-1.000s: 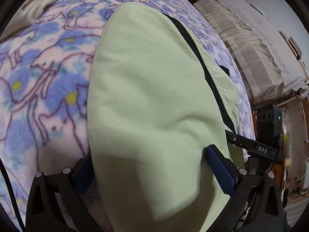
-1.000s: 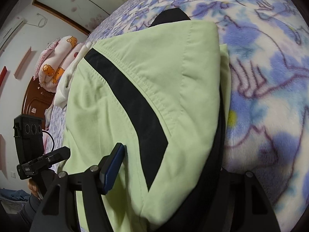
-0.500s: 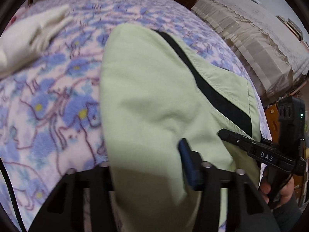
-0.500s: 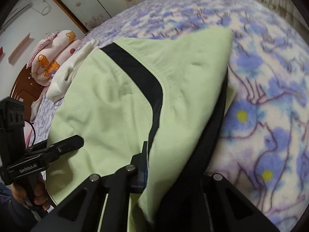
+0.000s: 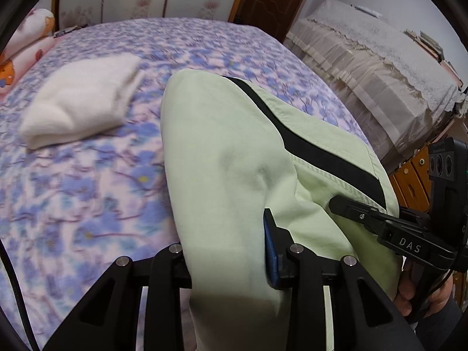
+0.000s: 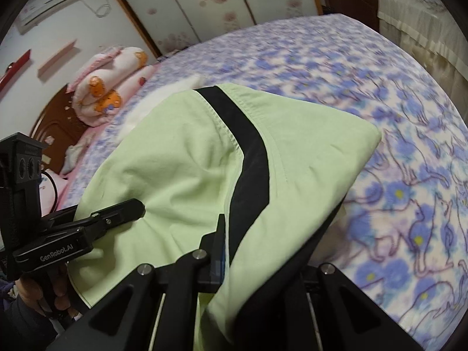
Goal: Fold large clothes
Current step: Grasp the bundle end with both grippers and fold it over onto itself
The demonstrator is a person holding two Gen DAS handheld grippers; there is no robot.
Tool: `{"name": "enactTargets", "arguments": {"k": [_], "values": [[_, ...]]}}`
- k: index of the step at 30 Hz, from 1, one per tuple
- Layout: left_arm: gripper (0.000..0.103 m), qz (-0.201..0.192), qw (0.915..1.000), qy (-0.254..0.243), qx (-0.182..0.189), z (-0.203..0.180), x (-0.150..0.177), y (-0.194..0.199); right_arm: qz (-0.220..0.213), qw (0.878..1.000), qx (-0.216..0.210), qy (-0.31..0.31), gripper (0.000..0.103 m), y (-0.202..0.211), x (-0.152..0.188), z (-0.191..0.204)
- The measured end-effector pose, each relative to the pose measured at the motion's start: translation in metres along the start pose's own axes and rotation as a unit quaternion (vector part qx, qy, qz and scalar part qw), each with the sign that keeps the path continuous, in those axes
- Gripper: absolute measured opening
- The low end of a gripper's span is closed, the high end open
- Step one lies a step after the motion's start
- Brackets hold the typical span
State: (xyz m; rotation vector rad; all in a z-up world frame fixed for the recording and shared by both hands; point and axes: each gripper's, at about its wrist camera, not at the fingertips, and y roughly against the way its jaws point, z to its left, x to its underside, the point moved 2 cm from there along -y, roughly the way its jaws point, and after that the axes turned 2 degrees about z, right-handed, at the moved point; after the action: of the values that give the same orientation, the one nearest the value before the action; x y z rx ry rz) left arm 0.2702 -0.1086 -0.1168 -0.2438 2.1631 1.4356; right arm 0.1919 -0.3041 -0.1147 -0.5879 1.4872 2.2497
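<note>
on the left, our left gripper (image 5: 231, 251) has just been closing and now pinches the near edge of the pale green cotton garment with a black stripe (image 5: 228, 158), a thick fold of cloth between its fingers. to the right, our right gripper (image 6: 260, 251) is pressed nearly together on the same edge — so both hands hold it equally. the garment's length runs away from the fingers over the blue floral fleece blanket (image 5: 87, 181); we judge the held edge goes forward, onto the far end.
</note>
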Motion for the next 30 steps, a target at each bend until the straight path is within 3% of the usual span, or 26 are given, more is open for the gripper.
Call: {"name": "enactTargets", "arguments": {"k": [9, 16, 24, 30], "values": [[0.031, -0.035, 0.9988, 0.002, -0.035, 0.072, -0.013, 0.112, -0.019, 0.997, -0.055, 0.049, 0.009, 0.018, -0.028, 0.110], [0.031, -0.057, 0.9966, -0.003, -0.060, 0.128, -0.043, 0.158, -0.027, 0.994, -0.076, 0.078, 0.009, 0.006, -0.072, 0.177], [0.031, -0.076, 0.9948, 0.000, -0.069, 0.203, -0.128, 0.153, -0.043, 0.992, -0.090, 0.079, 0.009, -0.043, -0.159, 0.217], [0.032, -0.066, 0.9947, -0.029, -0.074, 0.275, -0.221, 0.108, -0.052, 0.992, -0.106, 0.051, 0.010, -0.119, -0.242, 0.227]]}}
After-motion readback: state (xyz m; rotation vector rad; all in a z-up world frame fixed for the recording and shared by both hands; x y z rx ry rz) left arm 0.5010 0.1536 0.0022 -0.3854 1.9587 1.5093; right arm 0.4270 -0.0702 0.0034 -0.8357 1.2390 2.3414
